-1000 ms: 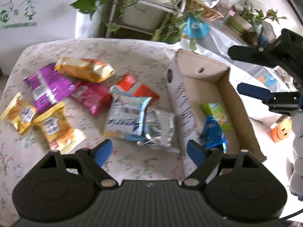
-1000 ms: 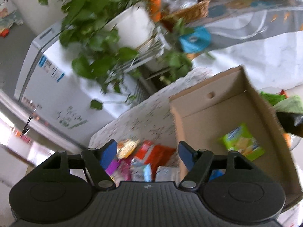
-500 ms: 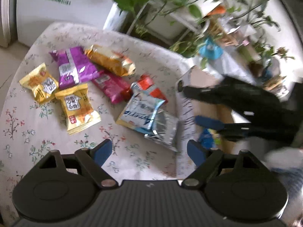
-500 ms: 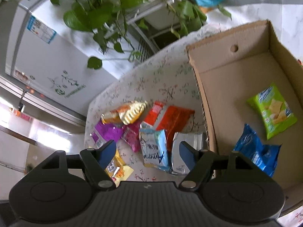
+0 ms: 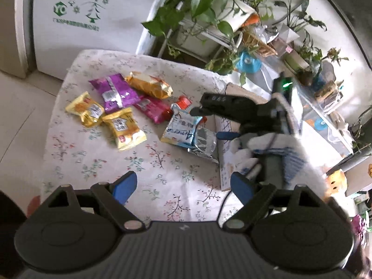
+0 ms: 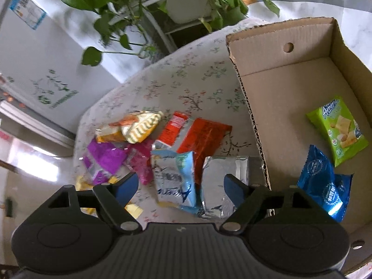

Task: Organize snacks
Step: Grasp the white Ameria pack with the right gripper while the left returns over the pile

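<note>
Several snack packets lie on the flowered tablecloth [image 5: 162, 162]: two yellow [image 5: 123, 129], a purple [image 5: 114, 91], a gold [image 5: 148, 87], a pink [image 5: 152, 109], a red [image 6: 204, 134], a light blue [image 6: 173, 179] and a silver one [image 6: 218, 183]. The cardboard box [image 6: 251, 107] holds a green packet [image 6: 339, 127] and a dark blue packet [image 6: 320, 181]. My right gripper [image 6: 181, 186] hovers over the light blue and silver packets, jaws opening, pads touching neither. High over the table's near side, my left gripper [image 5: 183, 186] is open and empty. It sees the right gripper [image 5: 209, 123] and a gloved hand hiding most of the box.
Potted plants [image 5: 204, 4] on a white rack stand behind the table. A white fridge [image 5: 76, 23] is at the back left, and a cluttered side table [image 5: 325, 107] runs along the right. Tiled floor [image 5: 18, 121] lies past the table's left edge.
My left gripper has pulled back and up, so more of the table shows. My right gripper has swung down from the box to over the snack pile, and its jaws have widened.
</note>
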Demonstrator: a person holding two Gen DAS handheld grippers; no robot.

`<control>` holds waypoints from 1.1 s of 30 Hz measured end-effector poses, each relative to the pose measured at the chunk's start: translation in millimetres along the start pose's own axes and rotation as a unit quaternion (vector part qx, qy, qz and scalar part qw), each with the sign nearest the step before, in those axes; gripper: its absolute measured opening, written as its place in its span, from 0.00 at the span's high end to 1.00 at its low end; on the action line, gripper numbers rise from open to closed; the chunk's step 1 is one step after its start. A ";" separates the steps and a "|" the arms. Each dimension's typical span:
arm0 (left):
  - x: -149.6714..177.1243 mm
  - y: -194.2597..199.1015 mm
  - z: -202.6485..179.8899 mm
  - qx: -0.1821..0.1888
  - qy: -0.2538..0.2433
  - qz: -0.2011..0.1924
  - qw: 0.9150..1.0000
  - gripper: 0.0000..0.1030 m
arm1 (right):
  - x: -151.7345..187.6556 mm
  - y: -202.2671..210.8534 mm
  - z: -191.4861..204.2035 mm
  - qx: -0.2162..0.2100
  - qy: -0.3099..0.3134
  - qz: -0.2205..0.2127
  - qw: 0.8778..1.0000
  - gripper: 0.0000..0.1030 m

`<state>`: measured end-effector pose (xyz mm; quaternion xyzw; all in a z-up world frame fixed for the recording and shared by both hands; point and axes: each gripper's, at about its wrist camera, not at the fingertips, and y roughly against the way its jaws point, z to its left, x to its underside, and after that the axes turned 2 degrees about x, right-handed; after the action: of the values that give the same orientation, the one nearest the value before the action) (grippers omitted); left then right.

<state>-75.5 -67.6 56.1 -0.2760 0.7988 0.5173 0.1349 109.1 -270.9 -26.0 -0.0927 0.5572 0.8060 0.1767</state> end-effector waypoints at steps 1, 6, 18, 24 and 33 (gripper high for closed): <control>-1.6 6.6 2.4 0.003 0.004 -0.002 1.000 0.15 | -0.2 -5.1 2.0 0.007 -0.003 0.004 1.000 0.16; -9.8 20.7 9.6 -0.003 -0.008 -0.025 1.000 0.11 | 0.2 -25.4 15.0 0.029 0.002 0.012 1.000 0.16; -45.4 -31.5 72.0 -0.109 0.036 -0.048 0.992 0.10 | 9.1 -56.6 40.9 -0.018 0.030 0.052 0.998 0.11; -63.6 -67.0 105.0 -0.141 0.069 -0.041 0.987 0.10 | 7.8 -47.1 51.5 -0.057 0.067 0.045 0.995 0.13; -88.0 -110.9 144.2 -0.155 0.119 -0.002 0.981 0.10 | 9.1 -66.7 51.8 0.009 0.047 0.056 0.997 0.22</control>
<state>50.1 54.1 -45.0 -0.3547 0.7185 0.5983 -0.0043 129.1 -199.9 -68.1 -0.0977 0.5762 0.8046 0.1053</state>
